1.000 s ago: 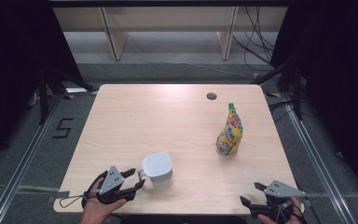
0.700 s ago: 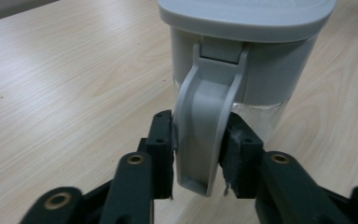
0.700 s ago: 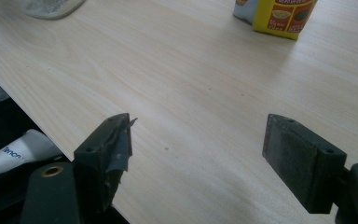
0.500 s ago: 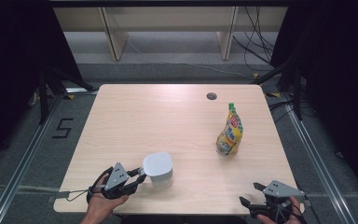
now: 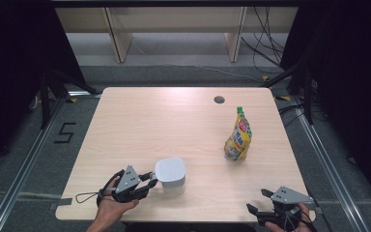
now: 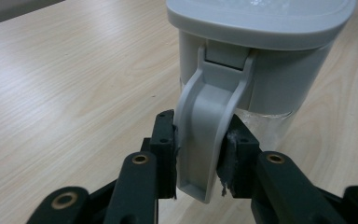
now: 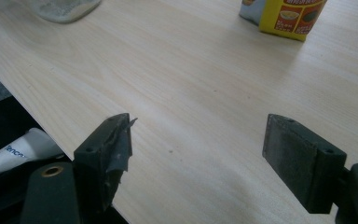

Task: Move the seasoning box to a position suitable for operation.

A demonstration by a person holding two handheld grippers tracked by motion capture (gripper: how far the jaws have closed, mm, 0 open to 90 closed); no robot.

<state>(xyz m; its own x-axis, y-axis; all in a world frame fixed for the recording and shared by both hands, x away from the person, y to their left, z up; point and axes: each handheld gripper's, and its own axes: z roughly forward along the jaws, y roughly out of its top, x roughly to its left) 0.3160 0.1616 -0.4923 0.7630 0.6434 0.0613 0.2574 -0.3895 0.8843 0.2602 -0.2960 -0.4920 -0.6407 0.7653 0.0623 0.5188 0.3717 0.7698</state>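
Pale wooden table [image 5: 174, 121], grey floor [image 5: 38, 145]

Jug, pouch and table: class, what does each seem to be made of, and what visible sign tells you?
Jug: matt grey plastic lid and moulded handle, seemingly over a clear body.
Pouch: glossy printed film, probably plastic; it creases and has a green cap.
Table: pale wood-grain top, possibly laminate; smooth, even sheen.

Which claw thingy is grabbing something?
The left gripper. Its jaws have just been closing and now pinch the grey handle of the lidded jug. The right gripper is open with nothing between its jaws.
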